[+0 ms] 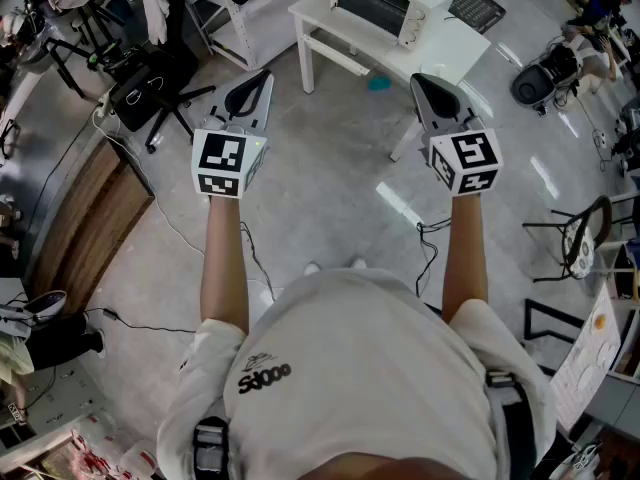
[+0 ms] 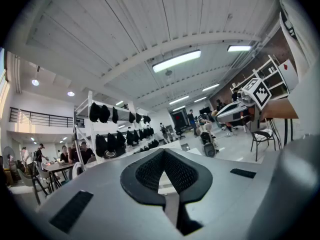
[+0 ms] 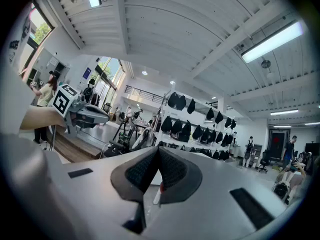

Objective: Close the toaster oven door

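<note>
Your left gripper point(image 2: 163, 153) and right gripper point(image 3: 158, 150) have smooth, matt grey plastic shells. Their pads point(image 2: 150, 173) are black, finely ribbed and look rubbery. The floor point(image 1: 330, 188) under you is grey and polished, glossy with lamp glare, and wood planking point(image 1: 85, 213) edges it. The toaster oven point(image 1: 378, 6) is glossy white with dark glass and sits on a smooth white table point(image 1: 460, 53). Your shirt point(image 1: 370, 368) is white cloth.
</note>
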Action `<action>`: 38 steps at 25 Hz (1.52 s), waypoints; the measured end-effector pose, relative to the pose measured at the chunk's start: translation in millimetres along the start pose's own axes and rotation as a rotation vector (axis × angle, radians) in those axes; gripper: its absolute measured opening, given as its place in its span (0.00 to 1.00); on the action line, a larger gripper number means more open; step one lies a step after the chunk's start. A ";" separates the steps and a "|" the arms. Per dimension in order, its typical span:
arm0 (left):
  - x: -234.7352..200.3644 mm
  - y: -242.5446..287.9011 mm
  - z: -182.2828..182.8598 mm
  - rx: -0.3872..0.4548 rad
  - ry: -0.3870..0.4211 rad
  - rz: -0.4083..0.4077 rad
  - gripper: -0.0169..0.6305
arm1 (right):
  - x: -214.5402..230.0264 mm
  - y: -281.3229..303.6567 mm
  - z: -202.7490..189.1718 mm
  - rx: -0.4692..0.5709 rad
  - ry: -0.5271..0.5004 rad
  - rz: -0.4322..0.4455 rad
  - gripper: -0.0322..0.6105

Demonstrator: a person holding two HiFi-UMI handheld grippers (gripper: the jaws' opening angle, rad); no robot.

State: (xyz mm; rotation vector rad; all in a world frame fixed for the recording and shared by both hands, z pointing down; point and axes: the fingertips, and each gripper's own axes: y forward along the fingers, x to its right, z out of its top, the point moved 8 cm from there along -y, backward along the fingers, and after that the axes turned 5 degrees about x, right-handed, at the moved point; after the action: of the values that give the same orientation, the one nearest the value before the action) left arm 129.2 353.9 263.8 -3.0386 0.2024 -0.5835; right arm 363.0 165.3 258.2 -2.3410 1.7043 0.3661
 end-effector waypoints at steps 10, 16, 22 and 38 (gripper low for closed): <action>-15.7 -23.5 -30.8 -0.022 -0.031 -0.045 0.04 | -42.6 12.4 -2.5 0.024 0.102 0.045 0.05; -25.0 -6.0 -51.4 -0.036 -0.046 -0.066 0.04 | -30.6 30.1 -18.1 -0.004 0.184 0.037 0.05; -49.9 52.6 -79.3 -0.067 -0.042 -0.073 0.04 | 13.5 83.6 -49.5 -0.008 0.179 -0.003 0.05; -144.5 355.7 -147.5 -0.152 -0.101 -0.039 0.04 | 217.0 302.4 -153.6 -0.080 0.174 0.037 0.05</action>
State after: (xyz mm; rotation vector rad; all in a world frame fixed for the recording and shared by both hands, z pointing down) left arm -101.4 18.9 324.9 -3.2155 0.1926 -0.4339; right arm 149.7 -170.2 322.2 -2.4662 1.8446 0.2472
